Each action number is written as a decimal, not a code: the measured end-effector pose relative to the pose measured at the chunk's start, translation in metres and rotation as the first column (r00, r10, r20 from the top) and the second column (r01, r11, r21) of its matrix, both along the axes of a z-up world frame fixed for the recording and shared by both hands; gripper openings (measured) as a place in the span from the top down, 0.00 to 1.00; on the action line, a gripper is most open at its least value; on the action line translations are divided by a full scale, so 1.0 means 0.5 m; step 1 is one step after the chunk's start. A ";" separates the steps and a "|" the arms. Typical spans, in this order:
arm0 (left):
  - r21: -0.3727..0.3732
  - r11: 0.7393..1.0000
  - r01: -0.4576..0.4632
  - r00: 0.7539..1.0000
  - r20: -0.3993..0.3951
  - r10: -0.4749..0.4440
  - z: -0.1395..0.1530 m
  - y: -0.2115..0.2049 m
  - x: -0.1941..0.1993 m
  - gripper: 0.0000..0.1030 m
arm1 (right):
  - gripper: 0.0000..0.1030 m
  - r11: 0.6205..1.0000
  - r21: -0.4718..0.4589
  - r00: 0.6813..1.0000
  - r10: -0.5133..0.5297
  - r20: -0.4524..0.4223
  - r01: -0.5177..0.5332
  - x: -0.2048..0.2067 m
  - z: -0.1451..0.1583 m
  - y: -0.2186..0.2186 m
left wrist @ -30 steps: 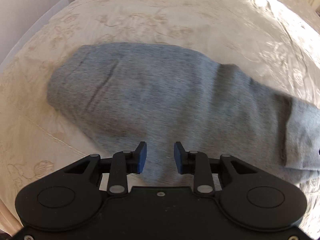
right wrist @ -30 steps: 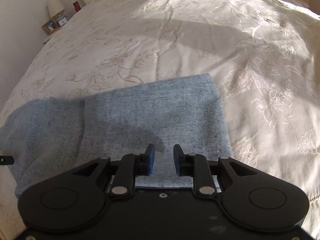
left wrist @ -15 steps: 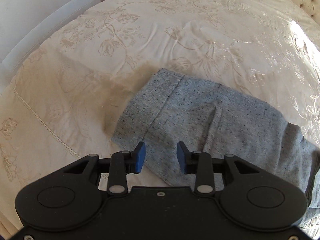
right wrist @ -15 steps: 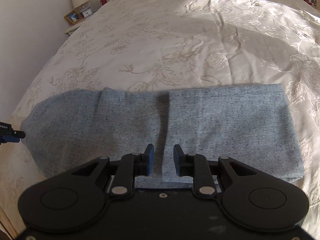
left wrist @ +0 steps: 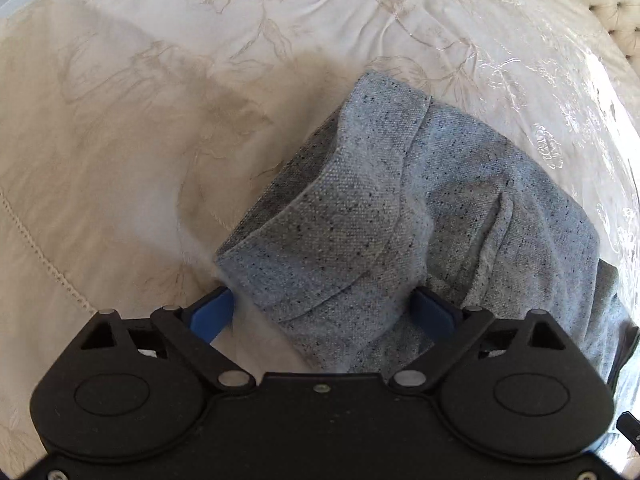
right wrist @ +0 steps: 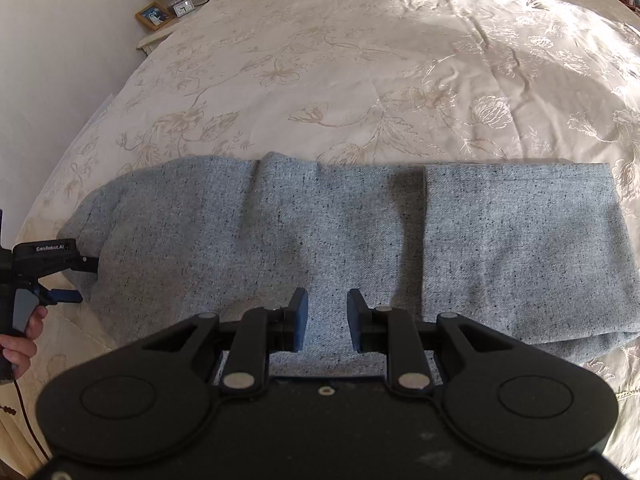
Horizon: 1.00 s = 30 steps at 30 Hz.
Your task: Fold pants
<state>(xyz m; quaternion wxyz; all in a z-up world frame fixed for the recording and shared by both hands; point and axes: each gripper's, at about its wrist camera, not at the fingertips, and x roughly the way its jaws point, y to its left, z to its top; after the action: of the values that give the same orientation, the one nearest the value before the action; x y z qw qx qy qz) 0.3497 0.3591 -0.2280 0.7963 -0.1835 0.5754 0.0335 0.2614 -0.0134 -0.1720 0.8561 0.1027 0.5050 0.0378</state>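
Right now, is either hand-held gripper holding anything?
Nothing is held. The left hand-held gripper has just opened wide around the end of the speckled grey fabric pants; the right hand-held gripper hovers open above them.

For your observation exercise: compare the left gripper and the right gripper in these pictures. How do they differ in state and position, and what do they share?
The left gripper has just been opening and stands wide, with the end of the pants between its fingers; the right gripper is open only narrowly, with nothing between its fingers. The left gripper is at the pants' end; the right gripper hovers over their middle. Both have blue pads and point down at the bed.
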 end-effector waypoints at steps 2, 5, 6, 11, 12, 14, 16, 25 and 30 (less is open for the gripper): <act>0.016 1.000 0.009 1.000 0.015 -0.010 -0.004 -0.006 0.010 0.04 | 0.77 1.000 -0.006 1.000 0.013 -0.008 -0.013 0.000 0.000 0.013; 0.023 1.000 -0.012 0.999 0.038 0.011 -0.002 -0.009 0.027 0.04 | 0.77 1.000 -0.012 1.000 0.029 -0.010 -0.029 -0.001 0.004 0.026; 0.023 1.000 -0.020 0.999 0.039 0.019 -0.001 -0.011 0.031 0.05 | 0.77 0.999 -0.014 0.999 0.031 -0.011 -0.031 -0.001 0.005 0.028; 0.033 0.999 -0.023 0.995 0.098 0.019 0.042 -0.021 0.043 0.51 | 0.77 0.999 -0.022 1.000 0.026 -0.014 -0.026 -0.004 0.014 0.027; 0.042 0.999 -0.006 0.994 0.112 0.002 0.057 -0.027 0.043 0.55 | 0.77 0.999 -0.023 1.000 0.023 -0.012 -0.023 -0.005 0.015 0.025; 0.090 0.996 0.023 0.991 0.127 -0.034 0.086 -0.047 0.042 0.62 | 0.77 1.000 -0.019 1.000 0.014 -0.009 -0.014 -0.008 0.018 0.018; 0.137 0.989 0.048 0.986 0.149 -0.068 0.116 -0.068 0.036 0.63 | 0.77 1.000 -0.011 1.000 -0.002 -0.008 0.002 -0.012 0.018 0.009; 0.152 0.985 0.085 0.962 0.245 -0.121 0.268 -0.163 0.009 0.65 | 0.77 0.998 0.037 0.999 -0.046 -0.001 0.046 -0.035 0.001 -0.059; 0.174 0.976 0.134 0.933 0.309 -0.184 0.346 -0.273 -0.010 0.65 | 0.77 0.997 0.049 0.998 -0.055 -0.035 0.056 -0.029 -0.042 -0.129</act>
<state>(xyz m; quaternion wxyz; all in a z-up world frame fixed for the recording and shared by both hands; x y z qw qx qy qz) 0.3447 0.2226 -0.0550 0.8913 -0.0789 0.4461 -0.0185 0.2469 -0.0781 -0.1928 0.8453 0.1388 0.5154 0.0249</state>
